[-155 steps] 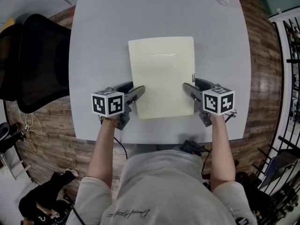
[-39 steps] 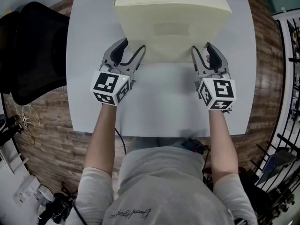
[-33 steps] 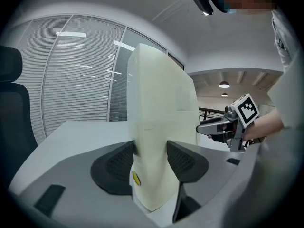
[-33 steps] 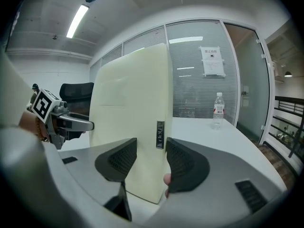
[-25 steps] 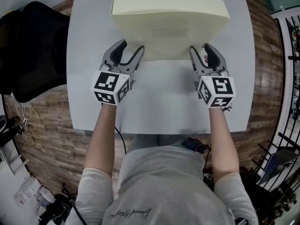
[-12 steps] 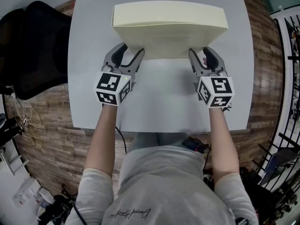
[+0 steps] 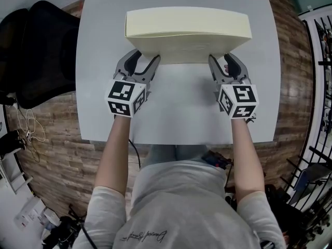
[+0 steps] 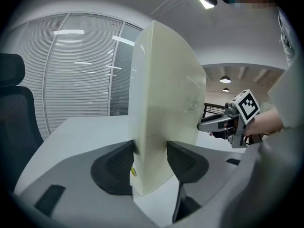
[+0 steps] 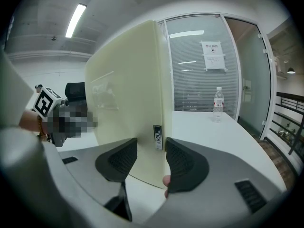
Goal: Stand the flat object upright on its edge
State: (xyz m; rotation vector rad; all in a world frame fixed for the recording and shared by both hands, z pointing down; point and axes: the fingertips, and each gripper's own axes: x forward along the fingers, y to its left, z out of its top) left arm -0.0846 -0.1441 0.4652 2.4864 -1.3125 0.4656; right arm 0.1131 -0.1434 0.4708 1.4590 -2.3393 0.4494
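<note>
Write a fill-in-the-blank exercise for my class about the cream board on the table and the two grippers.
1. The cream board stands ___ on its edge on the table.
2. The left gripper and the right gripper are both shut on the ___.
3. The chair beside the table is ___ in colour.
Missing words: upright; board; black.

The pale yellow flat board (image 7: 188, 24) stands upright on its edge on the table (image 7: 181, 110).
</note>
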